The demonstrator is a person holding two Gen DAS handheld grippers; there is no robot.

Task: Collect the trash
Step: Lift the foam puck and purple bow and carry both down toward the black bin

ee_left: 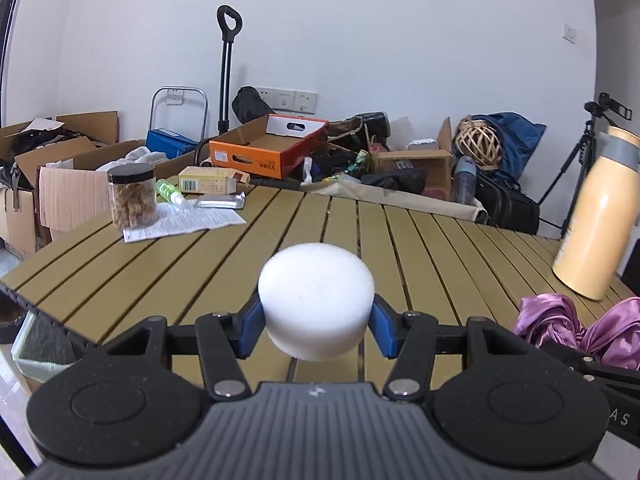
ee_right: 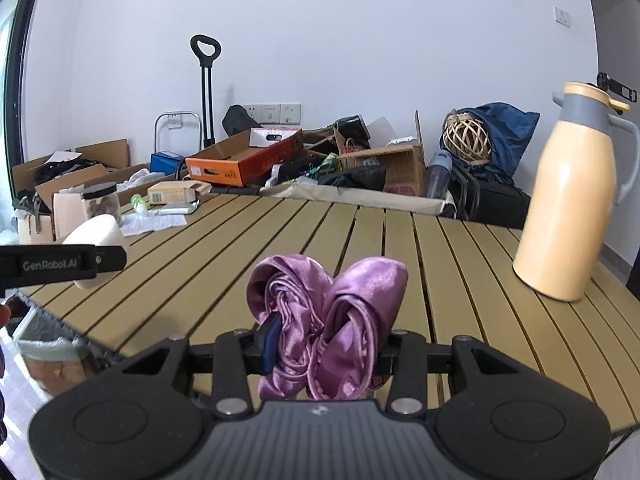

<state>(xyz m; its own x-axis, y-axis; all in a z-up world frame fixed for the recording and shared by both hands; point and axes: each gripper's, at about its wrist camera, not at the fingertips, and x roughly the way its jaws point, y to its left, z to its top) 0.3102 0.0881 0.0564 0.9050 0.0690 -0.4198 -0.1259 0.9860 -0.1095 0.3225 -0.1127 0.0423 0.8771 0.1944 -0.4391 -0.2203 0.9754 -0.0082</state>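
My left gripper [ee_left: 316,322] is shut on a white foam puck [ee_left: 316,300] and holds it above the slatted table [ee_left: 420,248]. The puck also shows at the left of the right wrist view [ee_right: 100,236]. My right gripper [ee_right: 324,344] is shut on a crumpled purple satin cloth [ee_right: 328,316] above the table's near edge. The cloth also shows at the right of the left wrist view [ee_left: 576,324]. A bin with a pale green liner [ee_right: 44,344] stands below the table's left edge; it also shows in the left wrist view [ee_left: 40,348].
A tan thermos jug [ee_right: 568,208] stands on the table's right side. At the far left corner are a snack jar [ee_left: 132,196], a printed leaflet [ee_left: 180,224], a small carton [ee_left: 208,180] and a foil pack [ee_left: 222,201]. Boxes and bags crowd the floor behind.
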